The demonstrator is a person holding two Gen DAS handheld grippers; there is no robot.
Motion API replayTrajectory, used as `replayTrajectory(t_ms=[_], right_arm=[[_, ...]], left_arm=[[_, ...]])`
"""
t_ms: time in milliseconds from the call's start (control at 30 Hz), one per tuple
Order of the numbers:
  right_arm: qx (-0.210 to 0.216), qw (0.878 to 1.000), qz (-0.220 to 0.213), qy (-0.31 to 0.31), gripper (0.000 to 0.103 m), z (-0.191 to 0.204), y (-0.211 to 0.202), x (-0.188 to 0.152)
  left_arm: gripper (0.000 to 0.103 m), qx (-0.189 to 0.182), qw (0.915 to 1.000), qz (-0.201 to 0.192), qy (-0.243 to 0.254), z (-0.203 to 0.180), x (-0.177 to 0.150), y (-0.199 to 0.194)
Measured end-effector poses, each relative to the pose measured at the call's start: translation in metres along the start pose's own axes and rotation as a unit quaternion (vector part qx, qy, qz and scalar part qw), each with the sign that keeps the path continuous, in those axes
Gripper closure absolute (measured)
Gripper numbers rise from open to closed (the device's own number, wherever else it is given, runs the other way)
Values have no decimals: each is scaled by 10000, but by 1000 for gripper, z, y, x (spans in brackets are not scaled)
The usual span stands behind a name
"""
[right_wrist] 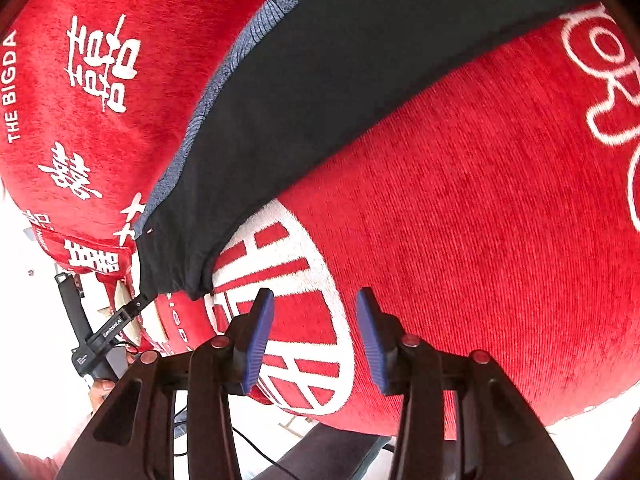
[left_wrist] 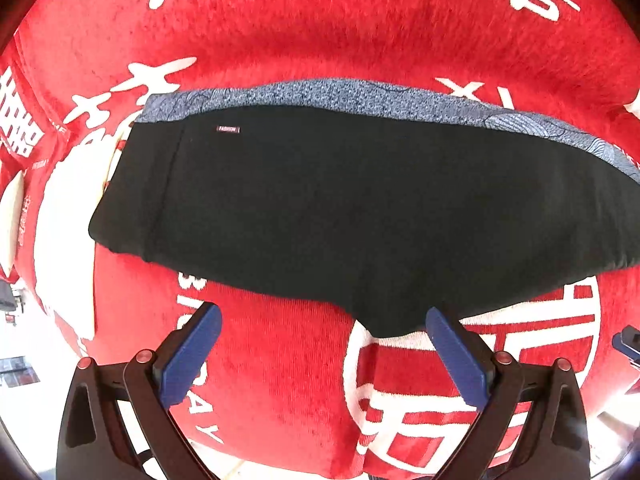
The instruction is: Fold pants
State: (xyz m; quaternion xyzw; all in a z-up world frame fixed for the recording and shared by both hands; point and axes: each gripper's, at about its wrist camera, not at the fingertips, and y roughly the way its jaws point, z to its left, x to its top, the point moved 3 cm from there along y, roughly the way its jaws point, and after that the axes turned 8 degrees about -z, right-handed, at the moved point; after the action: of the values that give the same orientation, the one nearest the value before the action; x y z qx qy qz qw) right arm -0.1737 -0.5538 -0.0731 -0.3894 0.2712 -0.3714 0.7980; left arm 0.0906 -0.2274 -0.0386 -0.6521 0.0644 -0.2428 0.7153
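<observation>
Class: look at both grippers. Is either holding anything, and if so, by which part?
Nothing is held. The left gripper and right gripper are both open over the red cloth, clear of the pants.

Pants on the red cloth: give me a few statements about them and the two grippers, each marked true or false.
1. The pants lie flat on the red cloth. True.
2. The left gripper is clamped on the pants. False: its jaws stand open with nothing between them, only red cloth below.
3. A grey-blue patterned band runs along the far edge of the pants. True.
4. The right gripper holds a corner of the pants. False: its jaws are apart and empty, beside the pants' edge.
5. The cloth is plain red. False: it carries white characters and letters.
</observation>
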Motion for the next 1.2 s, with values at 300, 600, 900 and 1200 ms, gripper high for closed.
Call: replayTrajectory(t_ms=[300, 600, 900, 1200], right_arm=[[256, 9995, 69, -152, 55, 12, 2, -5], [457, 9961, -622, 428, 50, -14, -27, 32], [205, 9781, -1914, 789, 50, -66, -88, 123], [850, 9616, -2238, 1341, 50, -105, -134, 148]], left_arm=[[0, -47, 10000, -21, -42, -8, 2, -1], [0, -412, 9980, -323, 344, -84, 32, -8], [0, -656, 9929, -580, 800, -181, 63, -11], [0, -678, 9927, -698, 714, -248, 94, -8]])
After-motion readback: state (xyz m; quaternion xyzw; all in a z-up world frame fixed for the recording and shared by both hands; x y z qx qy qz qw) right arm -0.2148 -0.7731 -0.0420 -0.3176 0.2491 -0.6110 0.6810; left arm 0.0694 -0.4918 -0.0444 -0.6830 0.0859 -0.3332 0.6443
